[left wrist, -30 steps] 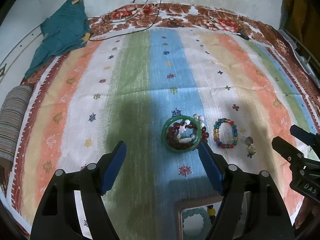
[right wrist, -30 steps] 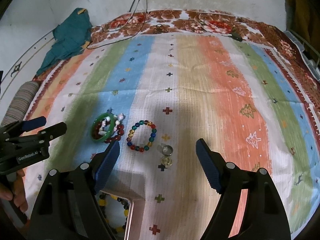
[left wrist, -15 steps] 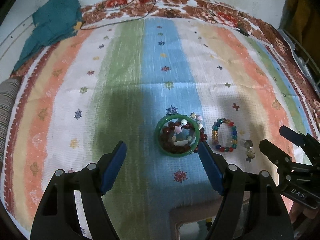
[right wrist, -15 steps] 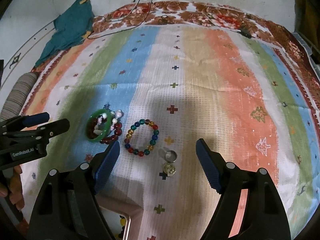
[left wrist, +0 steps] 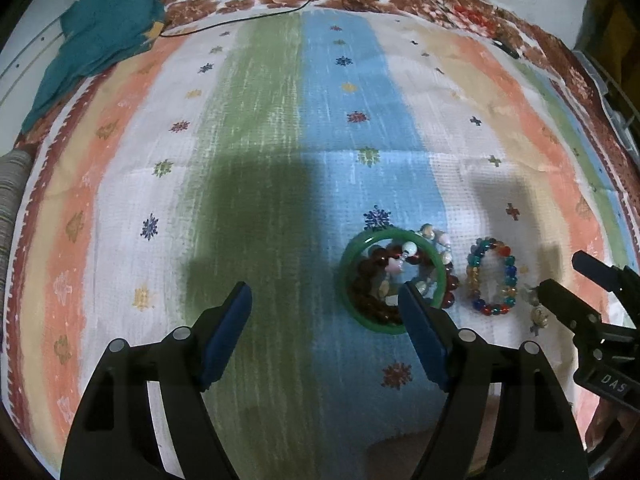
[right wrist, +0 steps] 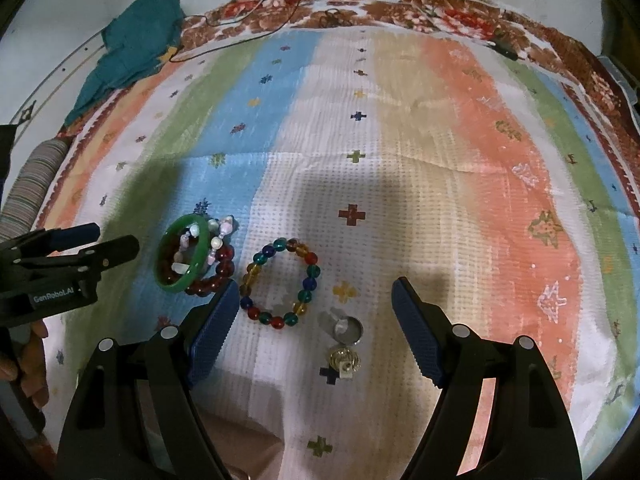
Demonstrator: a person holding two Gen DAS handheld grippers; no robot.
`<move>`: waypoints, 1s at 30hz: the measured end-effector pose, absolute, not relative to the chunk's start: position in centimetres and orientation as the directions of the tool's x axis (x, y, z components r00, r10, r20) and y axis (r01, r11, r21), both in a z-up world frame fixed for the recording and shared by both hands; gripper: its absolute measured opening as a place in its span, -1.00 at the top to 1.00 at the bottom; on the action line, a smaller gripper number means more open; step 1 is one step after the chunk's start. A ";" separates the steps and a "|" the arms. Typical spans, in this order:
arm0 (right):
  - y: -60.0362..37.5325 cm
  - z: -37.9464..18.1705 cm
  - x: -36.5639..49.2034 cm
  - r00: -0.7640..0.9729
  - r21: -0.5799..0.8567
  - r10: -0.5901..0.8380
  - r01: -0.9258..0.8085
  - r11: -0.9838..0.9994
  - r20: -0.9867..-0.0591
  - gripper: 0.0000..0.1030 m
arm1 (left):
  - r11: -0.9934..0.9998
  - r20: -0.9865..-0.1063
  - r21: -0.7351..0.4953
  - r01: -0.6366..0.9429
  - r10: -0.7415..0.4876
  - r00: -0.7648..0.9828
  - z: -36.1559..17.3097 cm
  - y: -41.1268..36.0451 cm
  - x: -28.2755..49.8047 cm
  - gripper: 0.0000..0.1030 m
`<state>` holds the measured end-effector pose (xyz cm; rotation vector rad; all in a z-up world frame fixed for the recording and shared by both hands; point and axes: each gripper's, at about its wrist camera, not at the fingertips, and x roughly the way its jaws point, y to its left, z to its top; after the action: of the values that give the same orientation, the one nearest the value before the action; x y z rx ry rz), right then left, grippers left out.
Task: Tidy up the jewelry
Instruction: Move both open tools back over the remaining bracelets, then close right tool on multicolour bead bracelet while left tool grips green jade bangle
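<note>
Striped cloth [right wrist: 420,128] fills more of both views as the left tool [left wrist: 324,304] and right tool [right wrist: 314,300], both released and empty, descend toward the green bangle [left wrist: 362,320], beaded bracelet [right wrist: 280,282] and rings [right wrist: 346,340]; picking looks imminent.

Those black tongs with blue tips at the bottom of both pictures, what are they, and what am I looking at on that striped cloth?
They are hand-held tongs, one in each of a person's hands, no robot arm. Each carries a wide-angle camera looking forward along its two fingers, so each picture is that tool's own view.

The left tongs and the right tongs both stand open and hold nothing.

On the striped cloth lie a green bangle with a dark red bead bracelet and a pale bead strand tangled through it, a multicoloured bead bracelet beside it, and two small rings. A teal cloth lies at the far left corner.
</note>
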<state>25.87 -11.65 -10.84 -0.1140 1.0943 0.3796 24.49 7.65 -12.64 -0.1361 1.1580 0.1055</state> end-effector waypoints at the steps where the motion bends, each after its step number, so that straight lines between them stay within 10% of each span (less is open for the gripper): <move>1: -11.6 -10.9 26.0 0.399 0.096 0.244 -0.355 0.930 -0.884 -0.52 | 0.987 -0.919 -0.054 -0.154 0.011 0.394 -12.8 7.8 24.6 -0.46; 19: -10.9 -13.7 27.5 0.340 0.068 0.204 -0.372 0.926 -0.918 -0.52 | 0.992 -0.939 0.012 -0.127 0.054 0.341 -16.0 8.5 26.8 -0.48; 30: -10.9 -15.0 27.9 0.305 0.063 0.185 -0.369 0.927 -0.934 -0.02 | 0.988 -0.941 -0.013 -0.153 0.040 0.337 -16.9 10.1 26.8 -0.58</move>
<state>27.89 -10.88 -15.00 -0.1746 1.2078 0.3687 26.76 10.10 -16.88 -0.1058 1.2217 0.1260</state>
